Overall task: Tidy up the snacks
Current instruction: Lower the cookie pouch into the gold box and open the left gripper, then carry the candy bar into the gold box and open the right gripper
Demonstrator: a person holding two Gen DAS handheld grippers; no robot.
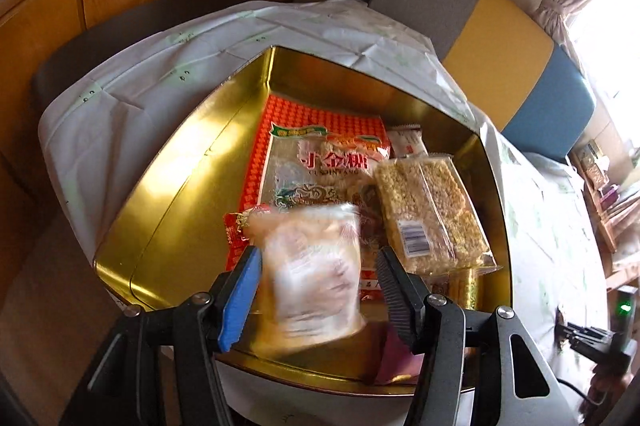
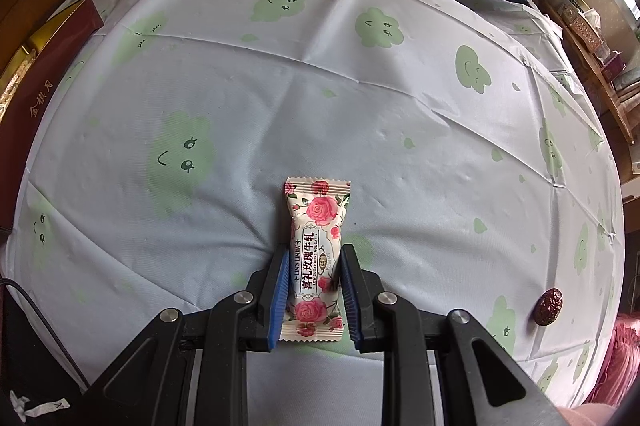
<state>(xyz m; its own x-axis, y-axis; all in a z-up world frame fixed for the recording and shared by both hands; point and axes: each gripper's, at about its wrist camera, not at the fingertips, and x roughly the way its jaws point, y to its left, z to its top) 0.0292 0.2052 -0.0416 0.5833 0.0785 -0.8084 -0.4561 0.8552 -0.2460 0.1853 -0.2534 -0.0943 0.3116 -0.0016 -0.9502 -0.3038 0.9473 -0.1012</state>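
with the left gripper (image 1: 316, 268) spread wide and the blurred clear bag (image 1: 314, 270), seemingly loose, over the gold tin's (image 1: 160, 210) near edge, bring in the rose nougat (image 2: 314, 258) clamped by the right gripper (image 2: 314, 258).

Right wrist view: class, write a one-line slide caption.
Right gripper shut on rose-printed nougat wrapper over cloud-patterned white tablecloth.

Ahead of the right gripper (image 2: 313, 292) the tablecloth (image 2: 360, 114) lies bare, only a date (image 2: 549, 307) far right; snack packets (image 1: 432, 206) crowd the gold tin (image 1: 180, 186) beyond the left gripper (image 1: 316, 290), its left half free.
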